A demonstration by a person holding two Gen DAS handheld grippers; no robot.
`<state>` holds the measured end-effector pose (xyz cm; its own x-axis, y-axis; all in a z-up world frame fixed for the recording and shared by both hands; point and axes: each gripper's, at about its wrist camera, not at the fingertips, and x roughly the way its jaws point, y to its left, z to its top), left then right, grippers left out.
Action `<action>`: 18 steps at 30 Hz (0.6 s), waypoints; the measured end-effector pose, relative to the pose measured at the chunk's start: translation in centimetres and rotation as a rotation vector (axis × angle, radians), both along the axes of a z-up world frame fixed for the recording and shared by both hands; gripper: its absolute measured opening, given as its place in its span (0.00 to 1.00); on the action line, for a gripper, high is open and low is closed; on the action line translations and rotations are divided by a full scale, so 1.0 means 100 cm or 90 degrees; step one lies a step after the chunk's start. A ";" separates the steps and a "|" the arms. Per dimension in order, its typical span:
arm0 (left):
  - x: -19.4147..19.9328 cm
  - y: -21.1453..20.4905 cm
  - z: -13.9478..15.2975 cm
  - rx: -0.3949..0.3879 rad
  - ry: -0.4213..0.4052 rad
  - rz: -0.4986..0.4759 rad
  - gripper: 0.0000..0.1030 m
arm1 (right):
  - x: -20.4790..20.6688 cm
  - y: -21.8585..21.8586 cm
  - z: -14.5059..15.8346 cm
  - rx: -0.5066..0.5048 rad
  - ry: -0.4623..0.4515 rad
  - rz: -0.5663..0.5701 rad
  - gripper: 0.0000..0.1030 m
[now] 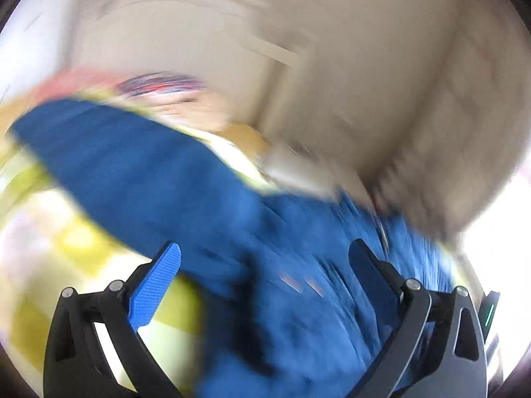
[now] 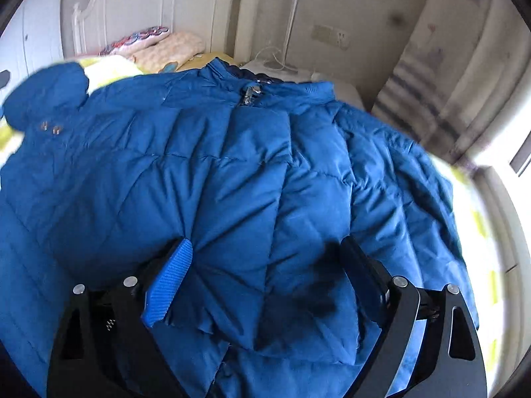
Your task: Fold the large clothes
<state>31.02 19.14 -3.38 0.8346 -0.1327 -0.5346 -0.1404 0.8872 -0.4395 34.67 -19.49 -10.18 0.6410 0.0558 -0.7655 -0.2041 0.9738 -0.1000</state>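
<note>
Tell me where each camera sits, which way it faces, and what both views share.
Left wrist: on the left gripper, looking forward and down along its open blue-padded fingers at the blue quilted puffer jacket; heavily blurred.
Right wrist: on the right gripper, angled down over the jacket spread on the yellow-and-white bedding, collar towards the white headboard; fingers open.
Shared: the jacket, bedding and pale wall.
</note>
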 end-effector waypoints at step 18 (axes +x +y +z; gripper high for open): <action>0.040 0.226 -0.019 -0.289 -0.038 0.228 0.03 | -0.004 -0.010 0.000 0.048 0.005 0.000 0.84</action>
<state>34.97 41.73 -5.25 0.8966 -0.0413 -0.4409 -0.3605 0.5103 -0.7808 34.23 -20.46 -10.17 0.6355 0.1141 -0.7636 -0.2053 0.9784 -0.0247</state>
